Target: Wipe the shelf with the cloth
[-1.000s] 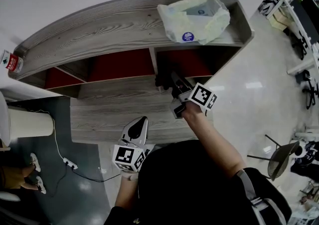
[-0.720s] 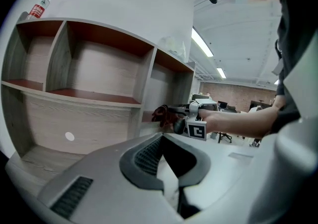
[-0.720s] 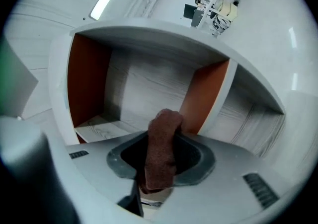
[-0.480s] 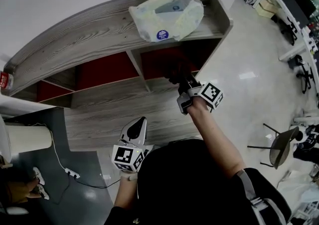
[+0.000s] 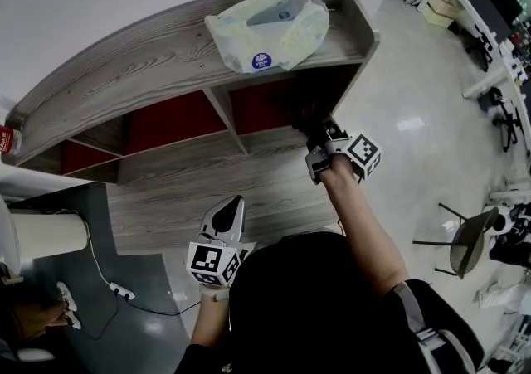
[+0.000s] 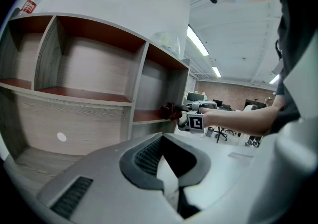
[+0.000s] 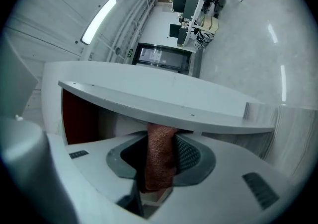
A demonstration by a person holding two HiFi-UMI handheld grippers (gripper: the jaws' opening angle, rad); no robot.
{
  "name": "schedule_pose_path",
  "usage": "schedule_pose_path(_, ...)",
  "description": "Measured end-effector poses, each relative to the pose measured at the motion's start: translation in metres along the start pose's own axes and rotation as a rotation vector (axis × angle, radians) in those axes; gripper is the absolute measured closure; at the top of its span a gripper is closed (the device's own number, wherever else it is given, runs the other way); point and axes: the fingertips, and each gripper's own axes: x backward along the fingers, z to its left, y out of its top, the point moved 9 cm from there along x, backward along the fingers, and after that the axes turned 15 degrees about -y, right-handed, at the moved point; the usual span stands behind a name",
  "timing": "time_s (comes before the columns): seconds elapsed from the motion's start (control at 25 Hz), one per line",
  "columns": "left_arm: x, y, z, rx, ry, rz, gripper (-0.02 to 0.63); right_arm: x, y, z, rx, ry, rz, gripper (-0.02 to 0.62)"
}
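The cloth [image 7: 160, 156], a reddish-brown woven strip, is pinched between the jaws of the right gripper [image 5: 322, 138], which are closed on it; it is pressed against the front of the lower board in the right-hand compartment of the shelf [image 5: 166, 57], close to the outer side wall. The left gripper [image 5: 235, 201] is held low and well apart from the shelf, its jaws brought together with nothing between them. A plastic bag [image 5: 270, 20] is seen lying on the top board above that compartment.

The wiping is judged to be under way; the right compartment's board appears to be covered out to its right end, while the compartments to the left are not being touched and are presumably left to do; no dirt can be made out either way.

Against the picture of a second ago, the right gripper is found further right, carried from near the divider to the outer end; the left gripper is unchanged.
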Motion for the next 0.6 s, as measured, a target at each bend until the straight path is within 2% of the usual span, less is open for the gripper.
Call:
schedule_pose_path(0.2,0.002,-0.001,0.0,0.0,0.007,-0.002,0.598,0.009,0.0,0.017,-0.031,0.075,-0.057,0.48)
schedule_pose_path(0.6,0.01,-0.002,0.002,0.007,0.031,-0.007,0.598,0.037,0.009,0.086,-0.084,0.239,-0.168,0.482)
